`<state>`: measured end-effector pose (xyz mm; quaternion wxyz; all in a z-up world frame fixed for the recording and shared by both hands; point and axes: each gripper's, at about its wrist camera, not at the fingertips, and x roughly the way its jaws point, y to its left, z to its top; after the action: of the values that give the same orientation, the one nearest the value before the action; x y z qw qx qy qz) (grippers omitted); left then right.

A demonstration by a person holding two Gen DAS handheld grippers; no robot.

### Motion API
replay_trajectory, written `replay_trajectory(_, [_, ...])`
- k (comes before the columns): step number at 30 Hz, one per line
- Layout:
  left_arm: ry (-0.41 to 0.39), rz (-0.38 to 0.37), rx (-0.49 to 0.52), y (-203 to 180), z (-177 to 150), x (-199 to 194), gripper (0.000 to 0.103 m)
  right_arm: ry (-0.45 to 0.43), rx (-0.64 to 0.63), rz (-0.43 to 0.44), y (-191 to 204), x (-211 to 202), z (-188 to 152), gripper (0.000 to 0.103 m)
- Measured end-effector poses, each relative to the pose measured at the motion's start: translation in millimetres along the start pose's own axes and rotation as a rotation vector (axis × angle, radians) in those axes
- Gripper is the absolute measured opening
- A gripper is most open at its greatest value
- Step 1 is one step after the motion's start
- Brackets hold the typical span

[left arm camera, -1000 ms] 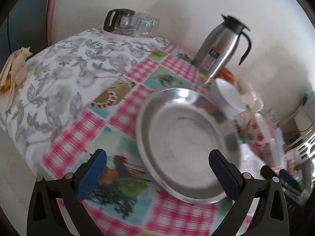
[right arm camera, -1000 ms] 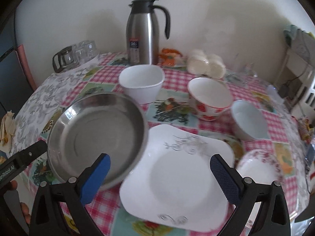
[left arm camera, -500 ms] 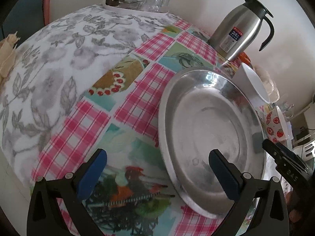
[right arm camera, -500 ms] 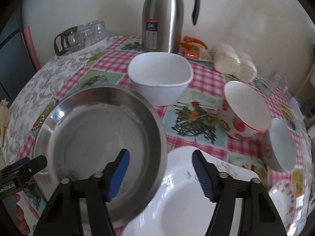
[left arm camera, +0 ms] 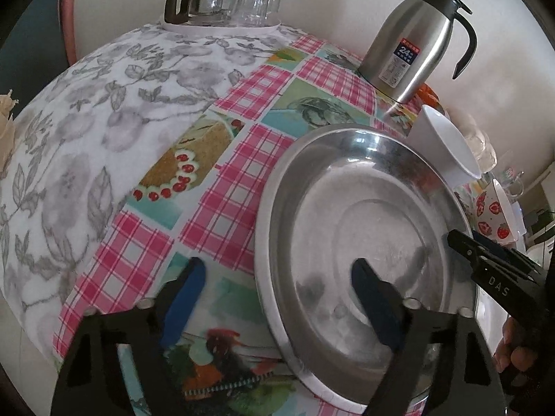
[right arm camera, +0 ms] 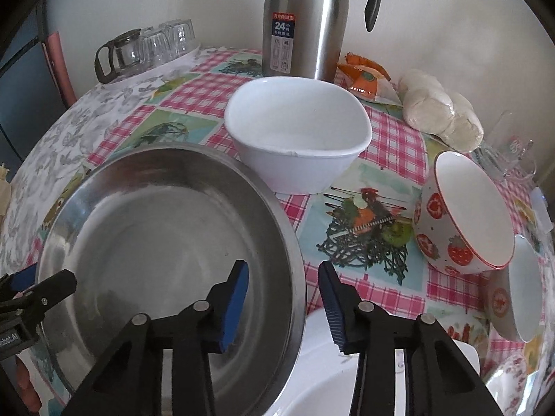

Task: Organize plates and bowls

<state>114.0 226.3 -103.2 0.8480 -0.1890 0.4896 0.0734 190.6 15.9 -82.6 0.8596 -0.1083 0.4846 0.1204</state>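
Note:
A steel plate (left arm camera: pixel 364 228) lies on the checked tablecloth, also in the right wrist view (right arm camera: pixel 156 242). My left gripper (left arm camera: pixel 277 298) is open and straddles its left rim, one finger inside, one outside. My right gripper (right arm camera: pixel 284 294) is open and straddles its right rim the same way, partly closed. Beside it are a white square bowl (right arm camera: pixel 298 131), a strawberry bowl (right arm camera: pixel 464 215), a small white bowl (right arm camera: pixel 523 287) and a white square plate (right arm camera: pixel 333 391) under the steel plate's edge.
A steel thermos (right arm camera: pixel 305 17) stands at the back by the wall. A glass jug and glasses (right arm camera: pixel 145 48) sit at the back left. Wrapped buns (right arm camera: pixel 440 111) and an orange packet (right arm camera: pixel 364 76) lie at the back right. A floral plate (right arm camera: pixel 513 374) is at the right edge.
Both grippers moved forward and down onto the steel plate's opposite rims. Both have narrowed, the right one more.

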Motion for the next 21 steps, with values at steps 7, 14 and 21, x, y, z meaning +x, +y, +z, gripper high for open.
replay_trajectory(7, [0.001,-0.015,-0.012,2,1,-1,0.04,-0.003,0.008,0.018,-1,2,-1,0.023])
replay_trajectory(14, [0.026,-0.006,-0.041,7,-6,-7,0.033,0.004,0.02,0.046,0,-9,-6,0.018])
replay_trajectory(21, [0.02,0.0,-0.05,7,-15,-37,0.033,-0.006,0.017,0.051,5,-37,-19,0.017])
